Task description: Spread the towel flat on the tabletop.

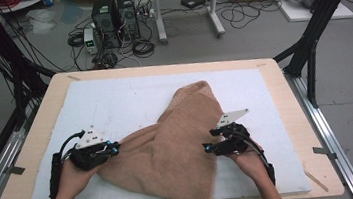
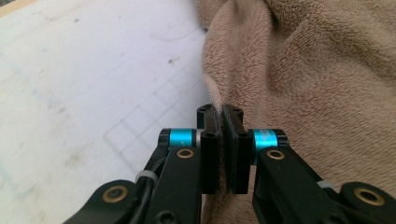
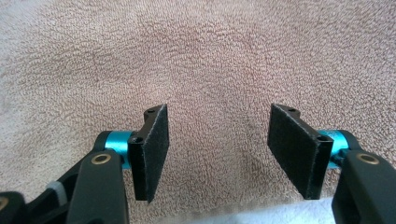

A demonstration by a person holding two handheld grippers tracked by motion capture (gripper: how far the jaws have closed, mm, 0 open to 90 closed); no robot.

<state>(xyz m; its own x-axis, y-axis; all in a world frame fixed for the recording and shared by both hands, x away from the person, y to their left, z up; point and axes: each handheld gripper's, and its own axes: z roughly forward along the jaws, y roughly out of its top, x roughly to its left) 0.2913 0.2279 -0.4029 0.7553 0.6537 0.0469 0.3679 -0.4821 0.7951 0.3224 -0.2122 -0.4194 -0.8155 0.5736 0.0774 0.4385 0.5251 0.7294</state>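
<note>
A tan fleece towel (image 1: 169, 145) lies crumpled on the white mat (image 1: 128, 95), one corner reaching back toward the middle and another hanging over the table's front edge. My left gripper (image 1: 115, 148) sits at the towel's left edge; in the left gripper view it (image 2: 219, 112) is shut, pinching the towel (image 2: 303, 70) edge between its pads. My right gripper (image 1: 206, 149) rests at the towel's right side. In the right gripper view it (image 3: 217, 140) stands open just over the towel (image 3: 210, 56), nothing between its pads.
The mat covers most of a light wooden table (image 1: 271, 68). Bare mat (image 2: 93, 84) stretches left of and behind the towel. Black frame legs (image 1: 309, 49) stand at both table sides. Computer towers (image 1: 115, 18) and cables sit on the floor beyond.
</note>
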